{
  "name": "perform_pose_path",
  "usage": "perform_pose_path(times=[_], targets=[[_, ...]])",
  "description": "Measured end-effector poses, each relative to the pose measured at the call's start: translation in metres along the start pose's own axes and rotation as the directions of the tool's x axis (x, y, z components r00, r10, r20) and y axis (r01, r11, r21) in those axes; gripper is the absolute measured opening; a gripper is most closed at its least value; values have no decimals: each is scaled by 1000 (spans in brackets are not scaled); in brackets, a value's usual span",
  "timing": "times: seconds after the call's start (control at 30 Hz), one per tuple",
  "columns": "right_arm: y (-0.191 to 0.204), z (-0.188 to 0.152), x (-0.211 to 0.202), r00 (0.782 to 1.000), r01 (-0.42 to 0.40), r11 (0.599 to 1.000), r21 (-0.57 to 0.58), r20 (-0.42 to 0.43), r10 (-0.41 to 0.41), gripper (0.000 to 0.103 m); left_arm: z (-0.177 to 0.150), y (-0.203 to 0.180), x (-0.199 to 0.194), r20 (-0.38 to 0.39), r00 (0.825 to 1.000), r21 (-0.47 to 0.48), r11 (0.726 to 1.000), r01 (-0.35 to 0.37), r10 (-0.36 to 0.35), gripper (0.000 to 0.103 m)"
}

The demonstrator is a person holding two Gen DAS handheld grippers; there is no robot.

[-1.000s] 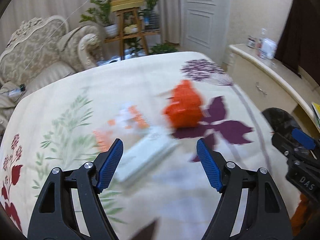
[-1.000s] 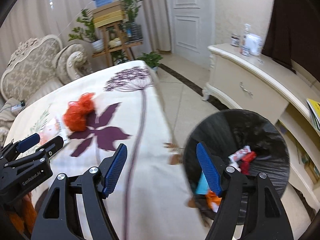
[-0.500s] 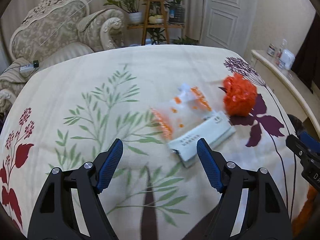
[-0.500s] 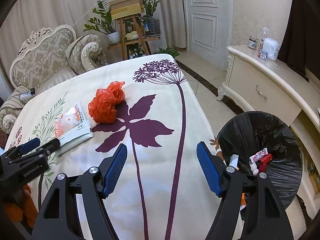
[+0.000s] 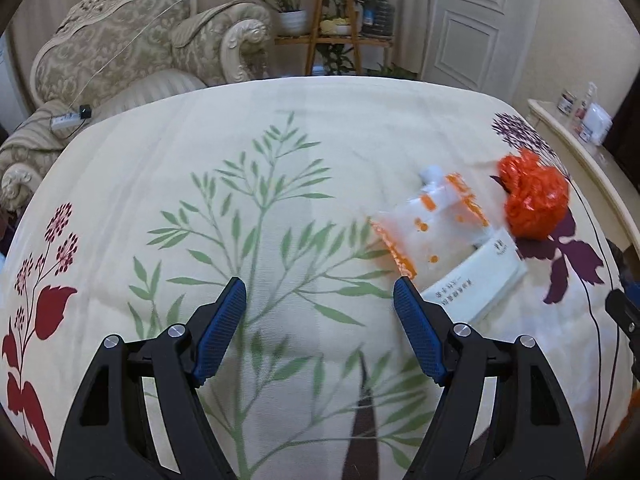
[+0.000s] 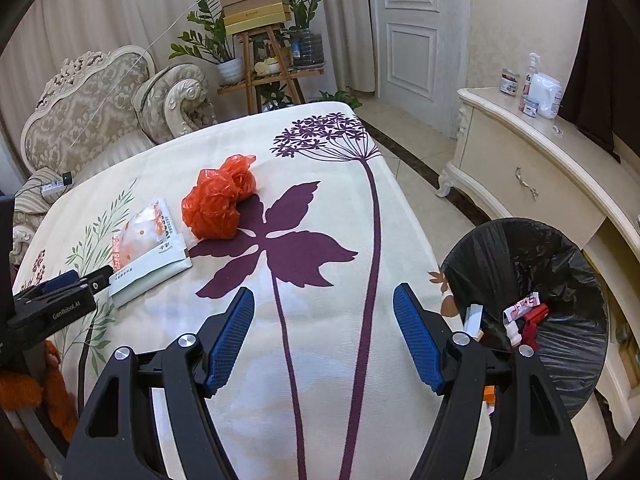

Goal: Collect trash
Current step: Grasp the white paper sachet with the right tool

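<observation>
Orange crumpled bag (image 5: 534,204) lies well right of left gripper (image 5: 320,312).

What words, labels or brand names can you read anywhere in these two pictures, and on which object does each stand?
"GenRobot.AI": white lettering on the black left gripper, seen from the right wrist view.
White flat paper packet: dark printed characters, too blurred to read.
Clear plastic wrapper with orange print: print too small to read.
Red and white wrapper in the black-lined round bin: unreadable.
Jars and bottles on the cream sideboard: labels unreadable.
</observation>
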State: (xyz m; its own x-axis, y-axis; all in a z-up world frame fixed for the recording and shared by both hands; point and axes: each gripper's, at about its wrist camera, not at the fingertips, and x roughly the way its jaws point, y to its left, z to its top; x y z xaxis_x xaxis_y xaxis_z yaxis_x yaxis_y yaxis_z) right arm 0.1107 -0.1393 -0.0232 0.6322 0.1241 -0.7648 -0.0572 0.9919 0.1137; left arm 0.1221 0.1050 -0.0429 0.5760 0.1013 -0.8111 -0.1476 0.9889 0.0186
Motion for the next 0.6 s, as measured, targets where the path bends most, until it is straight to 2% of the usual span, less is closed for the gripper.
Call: perform_pose_path(times=[0.4,0.6], targets=[[3,-3,-1,1000,-4,1000,1,-1,4,70,-18,-41,-11,-22,995,65,993,97,-96,75],[2,-4,-5,1000,-4,1000,2,2,4,70,-27,-71,-17,-26,989,142,979,147,-144,75]])
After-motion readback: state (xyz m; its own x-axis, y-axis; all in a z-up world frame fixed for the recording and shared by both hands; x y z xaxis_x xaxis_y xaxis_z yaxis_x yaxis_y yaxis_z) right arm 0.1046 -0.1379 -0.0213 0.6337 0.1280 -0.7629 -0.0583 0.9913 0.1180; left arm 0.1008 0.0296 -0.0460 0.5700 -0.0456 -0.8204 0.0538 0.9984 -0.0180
